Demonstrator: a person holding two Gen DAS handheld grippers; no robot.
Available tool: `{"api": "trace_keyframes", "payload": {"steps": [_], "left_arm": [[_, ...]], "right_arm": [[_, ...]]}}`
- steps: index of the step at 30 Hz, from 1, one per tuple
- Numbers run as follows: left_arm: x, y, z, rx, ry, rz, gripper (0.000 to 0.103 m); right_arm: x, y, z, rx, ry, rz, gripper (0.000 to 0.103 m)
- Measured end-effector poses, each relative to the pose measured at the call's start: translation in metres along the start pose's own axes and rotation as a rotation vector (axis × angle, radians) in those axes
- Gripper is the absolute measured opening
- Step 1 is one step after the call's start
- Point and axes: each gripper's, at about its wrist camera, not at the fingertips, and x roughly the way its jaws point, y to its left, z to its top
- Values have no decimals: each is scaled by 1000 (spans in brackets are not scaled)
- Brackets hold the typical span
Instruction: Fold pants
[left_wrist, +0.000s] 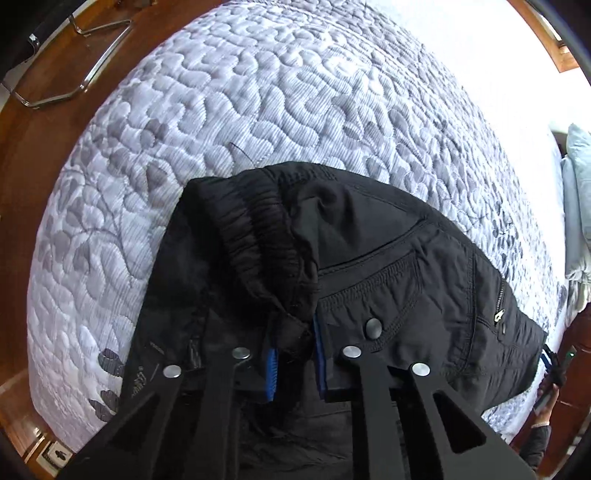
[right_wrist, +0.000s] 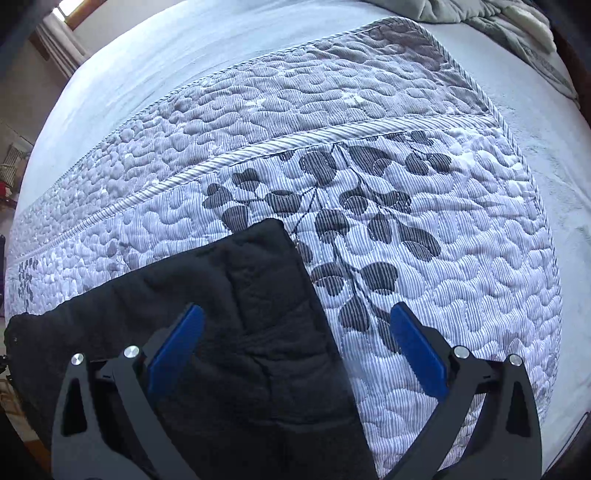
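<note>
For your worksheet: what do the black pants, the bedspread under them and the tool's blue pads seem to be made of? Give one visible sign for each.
Pants: probably a thin woven synthetic, matte with a slight sheen; crisp stitching, zip pocket, gathered elastic waistband.
Bedspread: quilted padded fabric, likely cotton or a blend; puffy stitched channels, printed leaves.
Blue pads: seemingly rubber or plastic; smooth, ridged edge.

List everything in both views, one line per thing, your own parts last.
pants: one, black, on the quilt, waistband end at left gripper, leg end under right gripper
quilt: one, grey-white with dark leaves, spread on the bed
sheet: one, pale blue, beyond the quilt
blanket: one, grey, crumpled at the far corner
floor: brown wood, beside the bed
metal frame: one, chrome, on the floor
left gripper: blue pads, shut on pants
right gripper: blue pads, open over the leg end
</note>
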Motion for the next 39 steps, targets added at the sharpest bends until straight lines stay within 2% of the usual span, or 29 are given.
{"api": "trace_keyframes", "payload": {"steps": [3, 6, 8, 14, 15, 16, 17, 18, 19, 23, 29, 32, 35, 39], "left_arm": [[-1, 10, -10, -11, -13, -24, 14], [-4, 12, -17, -9, -15, -14, 14], [-2, 14, -18, -2, -14, -3, 14], [21, 15, -1, -12, -11, 21, 14], [23, 13, 0, -10, -13, 27, 14], [24, 11, 0, -7, -15, 31, 14], [24, 8, 0, -6, -21, 35, 14], [25, 5, 0, -4, -25, 40, 14], [26, 1, 0, -4, -31, 48, 14], [19, -11, -6, 17, -83, 50, 12], [-18, -25, -28, 73, -222, 28, 12], [-42, -23, -44, 63, -295, -41, 12], [-69, -25, -67, 125, -362, -63, 12], [-102, -15, -107, 187, -432, -141, 12]], "right_arm": [[3, -1, 10, -44, 8, -17, 100], [13, 1, 18, -47, 38, 20, 100], [22, 8, 23, -64, 54, 3, 101], [33, 25, 24, -84, 28, -5, 98], [33, 30, 23, -110, 26, -27, 83], [32, 32, 21, -125, 19, -24, 56], [30, 39, 19, -133, 13, 23, 40], [27, 43, 19, -127, 1, 17, 23], [22, 47, 18, -136, -9, 27, 13], [-6, 66, 10, -212, -97, -22, 9], [-76, 65, -15, -230, -287, 30, 9], [-113, 59, -35, -234, -365, 42, 9], [-154, 53, -66, -204, -453, 106, 9], [-197, 39, -107, -189, -553, 138, 9]]}}
